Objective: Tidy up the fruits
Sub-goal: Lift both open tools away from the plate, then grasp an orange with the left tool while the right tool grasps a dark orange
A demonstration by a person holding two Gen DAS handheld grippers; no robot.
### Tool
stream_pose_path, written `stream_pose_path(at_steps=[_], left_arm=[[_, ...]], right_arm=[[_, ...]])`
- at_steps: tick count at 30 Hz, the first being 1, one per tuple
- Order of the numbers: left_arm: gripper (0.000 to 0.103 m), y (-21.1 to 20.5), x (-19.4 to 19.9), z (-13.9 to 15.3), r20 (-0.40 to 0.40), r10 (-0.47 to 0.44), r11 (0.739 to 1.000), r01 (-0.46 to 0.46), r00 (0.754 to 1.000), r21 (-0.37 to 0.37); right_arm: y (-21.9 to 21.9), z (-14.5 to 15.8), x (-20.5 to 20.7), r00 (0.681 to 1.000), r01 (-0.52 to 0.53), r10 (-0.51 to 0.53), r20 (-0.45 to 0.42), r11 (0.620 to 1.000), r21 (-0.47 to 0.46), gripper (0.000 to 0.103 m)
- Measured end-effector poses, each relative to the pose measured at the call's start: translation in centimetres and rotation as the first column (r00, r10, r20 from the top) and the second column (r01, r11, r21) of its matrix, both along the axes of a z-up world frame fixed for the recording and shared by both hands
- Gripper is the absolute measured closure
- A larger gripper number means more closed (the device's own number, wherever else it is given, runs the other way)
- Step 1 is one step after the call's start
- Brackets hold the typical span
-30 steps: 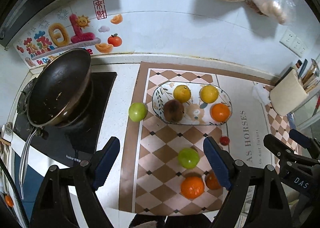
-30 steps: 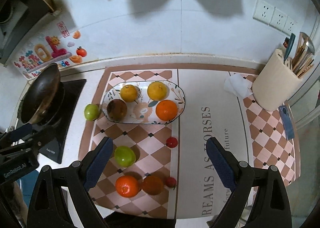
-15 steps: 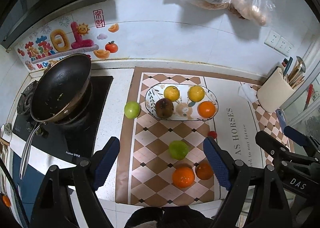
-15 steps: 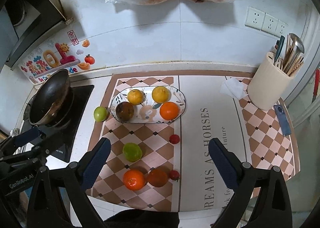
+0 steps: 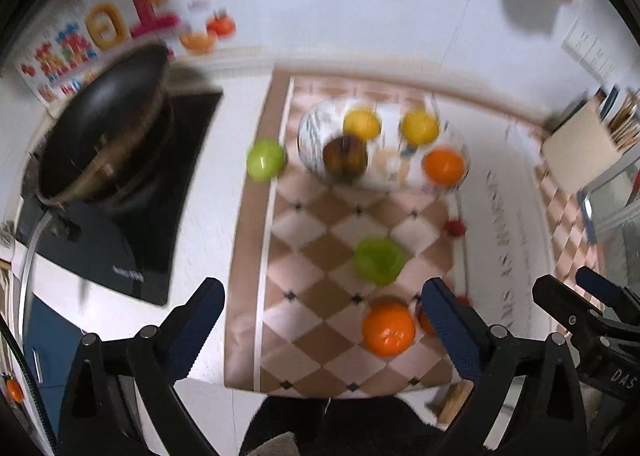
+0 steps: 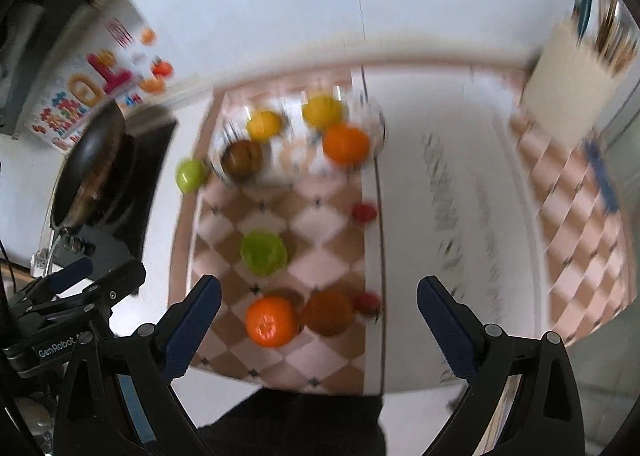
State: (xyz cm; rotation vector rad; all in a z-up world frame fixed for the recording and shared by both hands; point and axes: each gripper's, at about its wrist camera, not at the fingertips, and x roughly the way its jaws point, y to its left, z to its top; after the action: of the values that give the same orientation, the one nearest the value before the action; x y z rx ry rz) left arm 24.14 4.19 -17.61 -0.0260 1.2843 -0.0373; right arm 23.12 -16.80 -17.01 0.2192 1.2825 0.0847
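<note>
Dropping closer to the counter than half a second ago, both views blur with motion; fruit looms larger.

- Left gripper [image 5: 322,318]: jaws spread wide, nothing held.
- Right gripper [image 6: 318,318]: jaws spread wide, nothing held.
- Plate [image 6: 372,116]: holds four fruits, unchanged.
- Loose on mat [image 5: 316,296]: green fruit [image 5: 378,261], orange [image 5: 388,330], darker orange [image 6: 327,312], two small red fruits, second green fruit [image 5: 265,159] beside the plate.

Judgement: approach to the near loose fruit is beginning; no fruit is gripped yet.
</note>
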Motion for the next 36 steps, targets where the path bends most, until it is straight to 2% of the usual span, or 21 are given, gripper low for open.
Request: stream_pose_path(at_steps=[4,6,8,10,14,16,19,24,31,34,35,36], left_arm=[[0.002,-0.3,0.3,-4.7,-0.135,-0.011,1.000,0.011,0.991,0.001],[0.002,-0.4,0.4,-6.6,-0.194,-0.013,1.000,0.011,0.981,-0.011],[0.002,-0.6,0.4,-8.4,-0.246,-0.013,1.000,0.009,0.969,-0.016],[0.002,-0.7,0.5,-9.4,-0.276,-0.012,1.000,0.007,0.961,-0.021],[0.002,-1.3,0.7,-11.2,-0.327,-0.018,1.000,0.012,0.945,-0.022],[0.002,-1.9,0.7,-11.9,-0.345,-0.031,0.999,0.024,0.938,-0.026],[0.003,-3.0,0.8,-12.6,-0.364,-0.062,0.998,0.053,0.929,-0.036],[0.004,-4.7,1.0,-13.1,-0.381,-0.114,0.993,0.093,0.918,-0.071],[0.005,-8.0,1.0,-15.1,-0.429,-0.202,0.978,0.156,0.881,-0.140],[0.027,-9.4,0.8,-16.0,-0.446,-0.240,0.969,0.187,0.862,-0.160],[0.037,-9.9,0.7,-16.4,-0.456,-0.250,0.967,0.201,0.854,-0.154],[0.039,-9.9,0.6,-16.6,-0.454,-0.253,0.967,0.211,0.855,-0.141]], right_arm=[[-0.8,-7.4,0.5,0.982,0.034,-0.018,-0.189,0.996,0.077,0.003],[-1.0,-10.2,0.5,0.967,0.063,-0.026,-0.254,0.988,0.138,0.004],[-0.9,-12.4,0.6,0.954,0.088,-0.038,-0.296,0.984,0.158,0.009],[-0.8,-14.4,0.9,0.941,0.116,-0.048,-0.335,0.975,0.189,0.019],[-0.4,-16.9,1.2,0.921,0.155,-0.062,-0.384,0.964,0.215,0.032],[0.0,-17.3,1.5,0.920,0.145,-0.050,-0.389,0.965,0.217,0.043],[0.4,-17.0,1.7,0.930,0.116,-0.040,-0.366,0.976,0.186,0.043],[-1.5,-16.1,1.2,0.931,0.145,-0.078,-0.356,0.975,0.166,0.043],[-3.9,-16.6,0.6,0.920,0.186,-0.120,-0.373,0.971,0.147,0.043],[-4.4,-16.5,0.4,0.919,0.193,-0.124,-0.374,0.969,0.153,0.043],[-4.3,-16.6,0.4,0.920,0.189,-0.122,-0.372,0.970,0.150,0.043],[-4.4,-16.6,0.4,0.921,0.186,-0.119,-0.371,0.971,0.148,0.043]])
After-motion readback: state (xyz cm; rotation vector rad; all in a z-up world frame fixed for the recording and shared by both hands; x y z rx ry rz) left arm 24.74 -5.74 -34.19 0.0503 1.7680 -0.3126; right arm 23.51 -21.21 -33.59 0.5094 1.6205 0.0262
